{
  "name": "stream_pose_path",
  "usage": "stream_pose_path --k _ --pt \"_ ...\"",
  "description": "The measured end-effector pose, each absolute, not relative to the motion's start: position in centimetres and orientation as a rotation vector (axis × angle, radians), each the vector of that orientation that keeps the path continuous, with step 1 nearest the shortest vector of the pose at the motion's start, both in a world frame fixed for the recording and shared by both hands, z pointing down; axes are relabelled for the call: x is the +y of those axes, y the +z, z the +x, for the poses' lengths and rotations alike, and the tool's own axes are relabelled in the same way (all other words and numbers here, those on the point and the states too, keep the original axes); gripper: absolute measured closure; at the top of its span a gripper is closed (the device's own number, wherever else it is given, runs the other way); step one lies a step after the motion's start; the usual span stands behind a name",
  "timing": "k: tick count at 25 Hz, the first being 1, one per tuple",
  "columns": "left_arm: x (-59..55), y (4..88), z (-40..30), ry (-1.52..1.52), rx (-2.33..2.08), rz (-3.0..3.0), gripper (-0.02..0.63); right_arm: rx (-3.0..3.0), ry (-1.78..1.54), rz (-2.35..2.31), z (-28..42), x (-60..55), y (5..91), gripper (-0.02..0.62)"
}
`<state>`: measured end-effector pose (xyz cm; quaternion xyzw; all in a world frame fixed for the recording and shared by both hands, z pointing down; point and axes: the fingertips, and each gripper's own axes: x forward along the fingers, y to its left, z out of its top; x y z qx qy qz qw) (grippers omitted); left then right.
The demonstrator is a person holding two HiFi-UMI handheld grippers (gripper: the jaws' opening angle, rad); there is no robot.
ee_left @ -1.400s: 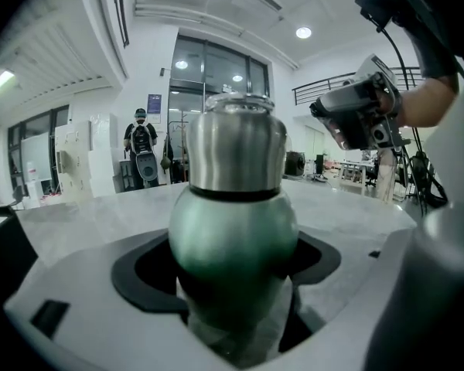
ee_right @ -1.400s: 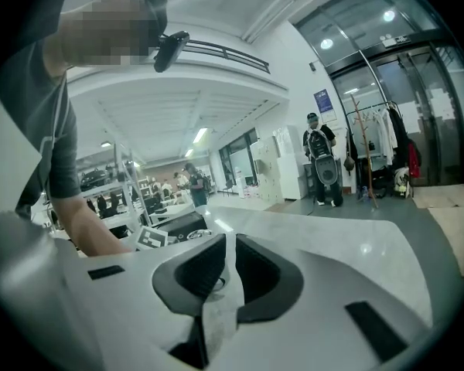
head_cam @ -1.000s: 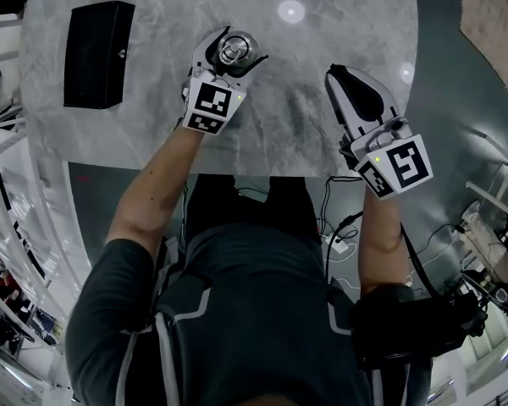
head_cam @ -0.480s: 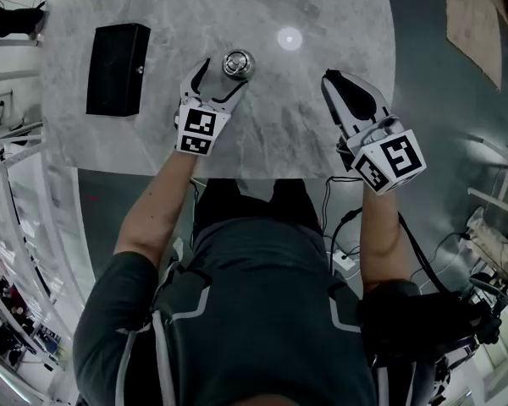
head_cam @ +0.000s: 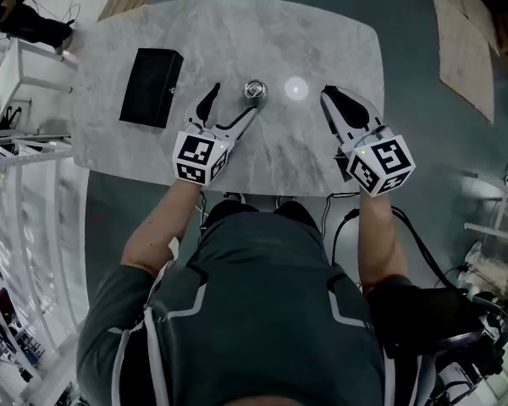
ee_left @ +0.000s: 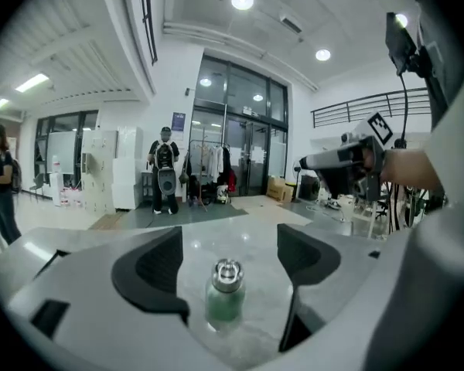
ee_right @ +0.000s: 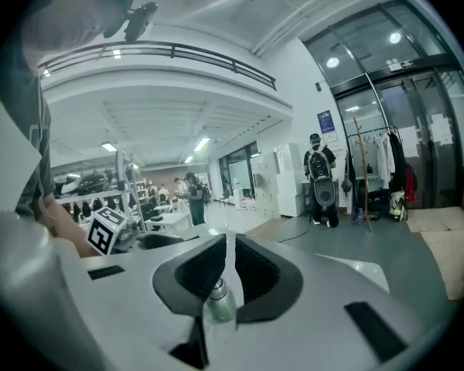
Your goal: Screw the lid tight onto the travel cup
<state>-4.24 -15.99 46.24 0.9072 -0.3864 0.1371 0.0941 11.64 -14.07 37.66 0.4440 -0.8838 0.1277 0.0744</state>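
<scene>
The travel cup (head_cam: 254,90) stands upright on the marble table (head_cam: 322,41), a greenish body with a silver lid on top. My left gripper (head_cam: 235,98) is open just short of the cup and does not touch it. In the left gripper view the cup (ee_left: 226,292) stands free beyond the wide-apart black pads (ee_left: 156,265). My right gripper (head_cam: 327,92) hovers to the cup's right, shut with nothing in it. Its view shows the cup (ee_right: 220,301) through the thin slit between the jaws, farther off.
A black box (head_cam: 152,76) lies on the table's left part. A bright light reflection (head_cam: 296,88) sits just right of the cup. The table's near edge (head_cam: 262,189) runs under both grippers. People and clothes racks stand far off in the hall.
My left gripper has let go of the cup's lid and drawn back toward me with its jaws open. The right gripper stays shut. The head camera has risen, so the table looks smaller.
</scene>
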Motion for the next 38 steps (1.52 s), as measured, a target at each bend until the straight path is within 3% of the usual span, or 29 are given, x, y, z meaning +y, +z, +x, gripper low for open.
stream_pose_path --k 3,5,9,12,15,18,25,38 --pt "-16.0 41.6 -5.0 0.326 -1.146 2.73 0.236 -2.662 0.336 1.362 11.1 -14.5 35.4 0.538" --pt "-16.0 38.6 -5.6 0.291 -1.136 2.768 0.345 -2.676 0.271 1.382 10.8 -14.8 33.6 0.54" --pt "-15.8 33.1 -7.3 0.199 -1.219 2.806 0.365 -2.662 0.172 1.427 10.4 -14.6 30.7 0.549" --pt "-15.6 30.1 -9.1 0.159 -1.29 2.799 0.424 -2.65 0.119 1.474 9.9 -14.4 29.0 0.555" --pt "-16.0 27.8 -10.0 0.159 -1.363 2.793 0.54 -2.65 0.096 1.513 10.1 -14.5 27.4 0.563" --pt "-17.1 25.9 -10.6 0.134 -1.435 2.788 0.589 -2.656 0.097 1.546 10.8 -15.1 26.4 0.563" --pt "-17.7 24.3 -15.7 0.108 -1.432 2.658 0.597 -2.605 0.128 1.569 8.5 -16.3 25.5 0.568" --pt "-18.9 22.8 -14.6 0.282 -1.645 2.664 0.597 -2.608 0.252 1.575 12.5 -16.7 26.3 0.568"
